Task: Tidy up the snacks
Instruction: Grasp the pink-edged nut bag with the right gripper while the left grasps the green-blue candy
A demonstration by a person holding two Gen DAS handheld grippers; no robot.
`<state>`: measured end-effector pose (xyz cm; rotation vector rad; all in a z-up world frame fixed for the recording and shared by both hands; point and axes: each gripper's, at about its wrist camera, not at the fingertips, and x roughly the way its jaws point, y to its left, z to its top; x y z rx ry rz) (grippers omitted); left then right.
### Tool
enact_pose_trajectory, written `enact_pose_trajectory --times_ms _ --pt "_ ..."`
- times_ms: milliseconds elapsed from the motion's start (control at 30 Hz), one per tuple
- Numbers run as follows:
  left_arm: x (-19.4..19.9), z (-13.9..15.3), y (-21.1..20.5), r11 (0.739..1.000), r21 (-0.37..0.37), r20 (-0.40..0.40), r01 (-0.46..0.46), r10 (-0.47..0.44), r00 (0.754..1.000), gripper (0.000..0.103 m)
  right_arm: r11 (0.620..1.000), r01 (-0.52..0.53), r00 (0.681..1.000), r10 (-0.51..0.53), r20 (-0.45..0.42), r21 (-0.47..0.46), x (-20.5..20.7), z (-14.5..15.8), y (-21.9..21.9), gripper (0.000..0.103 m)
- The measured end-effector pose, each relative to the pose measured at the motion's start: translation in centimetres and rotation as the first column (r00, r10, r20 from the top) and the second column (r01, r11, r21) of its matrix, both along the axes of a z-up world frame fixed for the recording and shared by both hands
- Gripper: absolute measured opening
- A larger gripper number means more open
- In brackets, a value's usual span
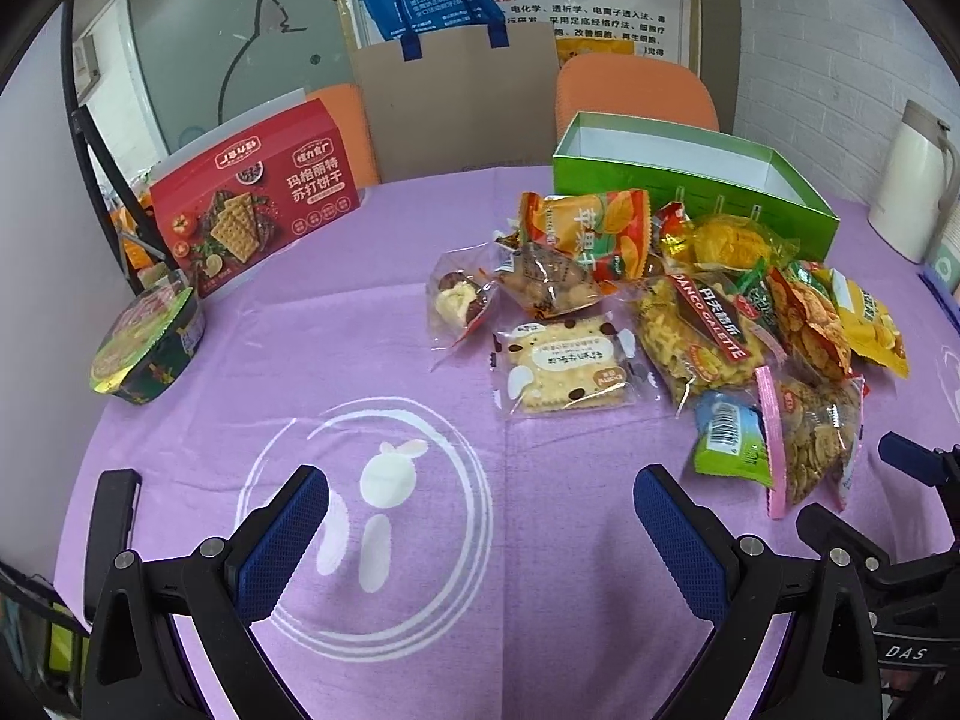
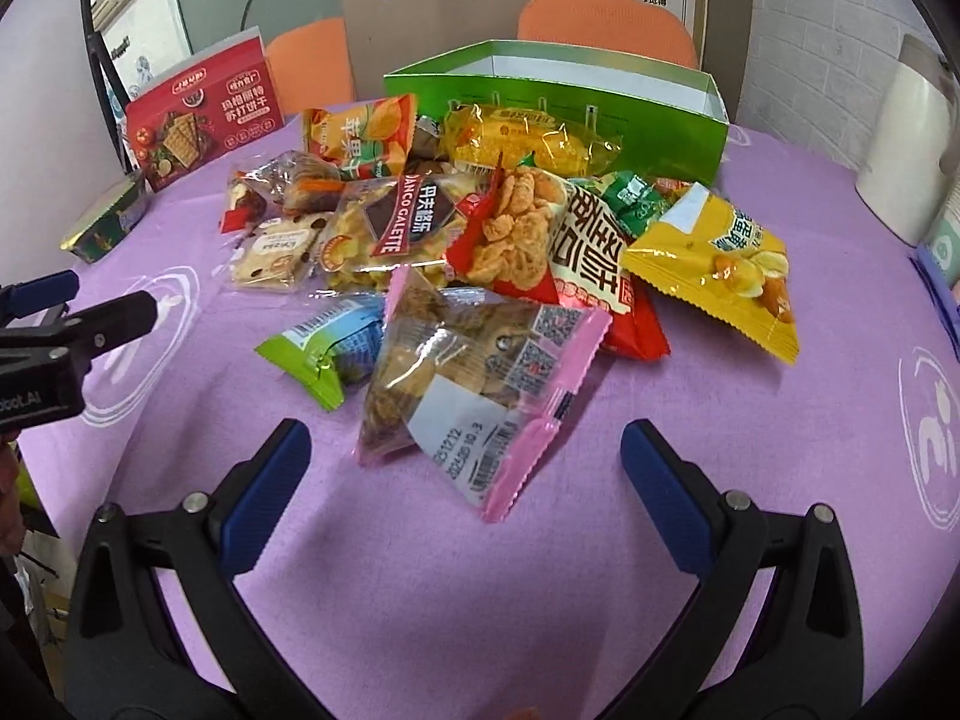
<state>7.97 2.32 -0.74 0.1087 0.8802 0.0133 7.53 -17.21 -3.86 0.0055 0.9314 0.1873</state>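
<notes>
1. Across the purple tablecloth [image 1: 420,312] a heap of snack packets lies spread out, and both my tongs hover above the cloth near its front edge.
2. My left gripper [image 1: 480,504] is spread wide with nothing between its blue pads [image 1: 282,534]; below it is only the white rabbit print on the cloth.
3. My right gripper [image 2: 465,459] is wide too, holding nothing, and the pink-edged packet [image 2: 474,384] lies just ahead, its near corner between my fingers (not touching either pad as far as I can see).
4. Just left of that packet lies a green-and-blue packet [image 2: 327,348], touching it.
5. Behind them sit the Danco Galette bag [image 2: 396,228], a red bag of fried crisps [image 2: 540,246] and a yellow chip bag [image 2: 720,264], overlapping one another.
6. At the heap's left edge a clear-wrapped cracker [image 1: 564,366] lies flat on the cloth.
7. Behind the heap stands an open green box [image 1: 690,174], its white interior showing.
8. Well off to the left stand a red cracker box [image 1: 252,198], tilted, and a dark green tub [image 1: 150,348] in front of it.
</notes>
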Motion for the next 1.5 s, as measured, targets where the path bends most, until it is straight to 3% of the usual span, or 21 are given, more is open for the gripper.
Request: enact_pose_trajectory --times_ms 133,200,267,667,1000,1100,1167,1233,1500 --pt "0.7 -0.2 1.1 1.0 -0.014 -0.001 -0.011 0.011 1.0 0.103 0.997 0.033 0.999 -0.032 -0.009 0.072 0.7 0.1 -0.7 0.098" --pt "1.0 -0.4 1.2 1.0 -0.023 -0.005 -0.007 0.007 1.0 0.103 0.994 0.053 0.999 -0.051 -0.02 0.091 0.7 0.0 -1.6 0.076" --pt "1.3 -0.5 1.1 0.999 -0.034 -0.009 0.005 -0.005 1.0 0.103 0.989 0.059 0.998 -0.055 -0.034 0.138 0.5 -0.1 -2.4 0.064" --pt "1.5 -0.4 -2.3 0.991 -0.071 0.001 0.113 -0.113 0.994 0.103 0.974 0.165 0.986 -0.16 -0.041 0.156 -3.3 0.6 -6.2 0.064" --pt "1.2 -0.6 -5.0 0.974 -0.13 -0.005 0.184 -0.186 0.983 0.103 0.966 0.207 0.978 -0.204 -0.038 0.155 -5.4 0.4 -6.8 0.066" --pt "1.6 -1.5 -6.5 0.956 -0.164 -0.028 0.243 -0.251 0.968 0.091 0.964 0.212 0.977 -0.209 -0.033 0.16 -6.5 0.3 -7.2 0.066" --pt "2.0 -2.6 -7.4 0.946 -0.176 -0.061 0.273 -0.287 0.956 0.067 0.966 0.206 0.979 -0.204 -0.027 0.155 -6.6 0.2 -7.2 0.067" --pt "2.4 -3.7 -7.5 0.933 -0.231 -0.101 0.276 -0.305 0.947 0.058 0.968 0.204 0.979 -0.202 -0.029 0.149 -6.2 0.2 -7.1 0.068" --pt "3.1 -3.8 -8.5 0.932 -0.213 -0.123 0.295 -0.325 0.938 0.056 0.97 0.199 0.98 -0.195 -0.04 0.138 -6.1 -0.1 -6.7 0.074"
